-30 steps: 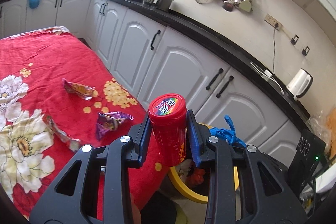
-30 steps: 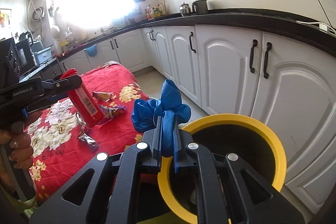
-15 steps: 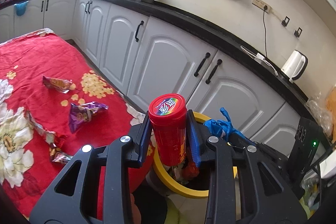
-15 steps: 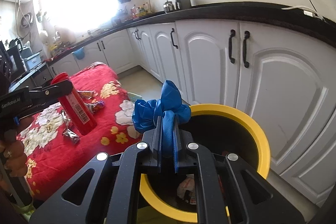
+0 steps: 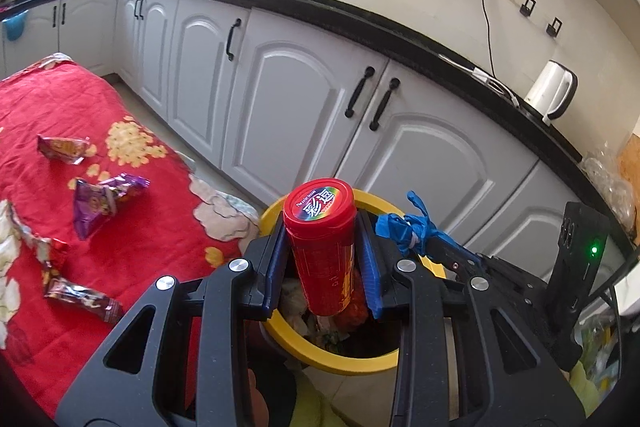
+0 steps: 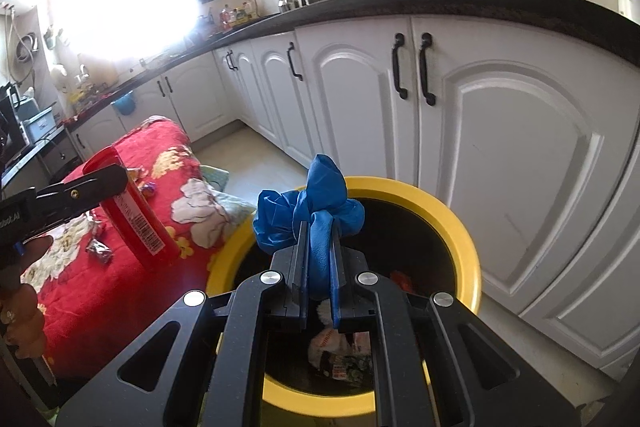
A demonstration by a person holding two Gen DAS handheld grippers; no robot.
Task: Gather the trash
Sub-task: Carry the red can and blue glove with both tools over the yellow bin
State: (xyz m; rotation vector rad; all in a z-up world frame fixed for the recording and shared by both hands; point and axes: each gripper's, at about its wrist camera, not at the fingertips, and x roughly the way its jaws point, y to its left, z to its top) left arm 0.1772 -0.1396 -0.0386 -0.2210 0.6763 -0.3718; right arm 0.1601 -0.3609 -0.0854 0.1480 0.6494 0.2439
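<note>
My left gripper (image 5: 322, 263) is shut on a red plastic canister (image 5: 323, 251) with a rainbow lid, held upright over the near rim of a yellow-rimmed trash bin (image 5: 340, 359). In the right wrist view that canister (image 6: 134, 213) hangs left of the bin (image 6: 460, 227). My right gripper (image 6: 319, 267) is shut on a crumpled blue glove (image 6: 316, 207) above the bin's mouth; the same glove (image 5: 412, 227) shows at the bin's far rim in the left wrist view. Trash lies inside the bin.
A table with a red flowered cloth (image 5: 132, 227) stands left of the bin, with several snack wrappers such as a purple one (image 5: 102, 203) and a dark one (image 5: 82, 297). White cabinets (image 5: 300, 107) under a black counter run behind. A white kettle (image 5: 550, 93) stands on the counter.
Both grippers have moved toward and down over the bin with their loads. The bin now fills more of each view and the table has slid left.
</note>
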